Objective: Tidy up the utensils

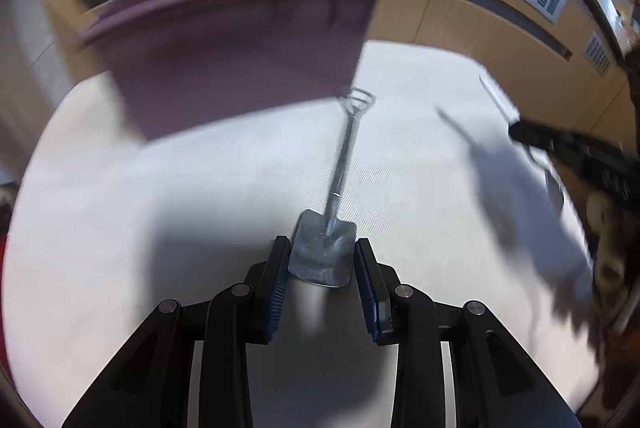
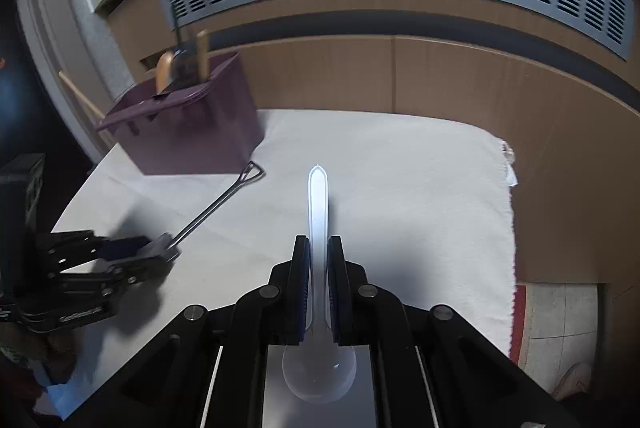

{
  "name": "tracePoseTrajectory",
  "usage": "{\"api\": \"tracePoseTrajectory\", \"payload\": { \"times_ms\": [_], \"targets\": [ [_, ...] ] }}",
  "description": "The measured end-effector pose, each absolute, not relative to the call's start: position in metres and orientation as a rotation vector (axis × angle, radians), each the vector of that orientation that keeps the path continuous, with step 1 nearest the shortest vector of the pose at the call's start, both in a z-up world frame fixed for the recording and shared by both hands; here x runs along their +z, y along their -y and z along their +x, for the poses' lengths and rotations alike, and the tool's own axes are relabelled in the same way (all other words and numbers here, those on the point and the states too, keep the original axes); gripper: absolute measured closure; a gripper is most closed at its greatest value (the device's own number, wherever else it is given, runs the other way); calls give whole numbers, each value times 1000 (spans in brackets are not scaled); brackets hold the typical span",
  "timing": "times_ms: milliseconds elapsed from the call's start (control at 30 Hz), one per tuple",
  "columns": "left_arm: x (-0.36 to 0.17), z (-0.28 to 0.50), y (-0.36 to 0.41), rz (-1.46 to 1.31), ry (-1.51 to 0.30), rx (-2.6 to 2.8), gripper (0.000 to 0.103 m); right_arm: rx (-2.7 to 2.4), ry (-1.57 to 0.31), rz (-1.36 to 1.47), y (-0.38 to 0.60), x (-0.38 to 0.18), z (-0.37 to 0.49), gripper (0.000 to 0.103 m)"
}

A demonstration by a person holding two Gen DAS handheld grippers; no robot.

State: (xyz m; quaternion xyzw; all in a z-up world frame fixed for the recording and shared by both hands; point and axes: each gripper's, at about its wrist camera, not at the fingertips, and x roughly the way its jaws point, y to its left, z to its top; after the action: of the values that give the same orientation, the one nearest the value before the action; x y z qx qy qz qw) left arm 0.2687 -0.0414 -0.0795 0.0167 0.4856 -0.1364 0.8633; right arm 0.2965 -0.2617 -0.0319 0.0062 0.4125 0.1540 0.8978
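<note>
Purple caddy [image 2: 192, 131] beside shovel spoon [image 1: 328, 228].

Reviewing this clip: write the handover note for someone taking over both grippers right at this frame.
Left gripper: jaws on either side of the blade of the small metal shovel-shaped spoon; whether they have it clamped I cannot tell. Its handle loop points toward the purple bin.
Right gripper: shut on the clear plastic spoon, bowl toward the camera, handle pointing forward over the white cloth.
Done: several utensils already stand in the bin, including a wooden one.
Left: put both spoons in the bin.
</note>
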Motion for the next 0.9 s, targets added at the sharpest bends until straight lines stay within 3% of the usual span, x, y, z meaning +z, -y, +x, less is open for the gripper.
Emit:
{"api": "tracePoseTrajectory", "payload": {
  "times_ms": [233, 367, 700, 767, 900],
  "targets": [
    [-74, 186, -42, -9, -1061, -157, 71, 391, -867, -42, 223, -33, 284, 96],
    [-51, 151, -71, -48, -975, -99, 71, 441, -863, -61, 200, -31, 274, 96],
    [2, 150, -72, -39, -767, -99, 74, 519, -787, -104, 168, -8, 240, 96],
    [14, 156, -69, -32, -726, -95, 86, 519, -764, -107, 167, -1, 235, 96],
    [31, 164, -65, -24, -678, -89, 91, 520, -719, -104, 168, 14, 231, 96]
  ]
}}
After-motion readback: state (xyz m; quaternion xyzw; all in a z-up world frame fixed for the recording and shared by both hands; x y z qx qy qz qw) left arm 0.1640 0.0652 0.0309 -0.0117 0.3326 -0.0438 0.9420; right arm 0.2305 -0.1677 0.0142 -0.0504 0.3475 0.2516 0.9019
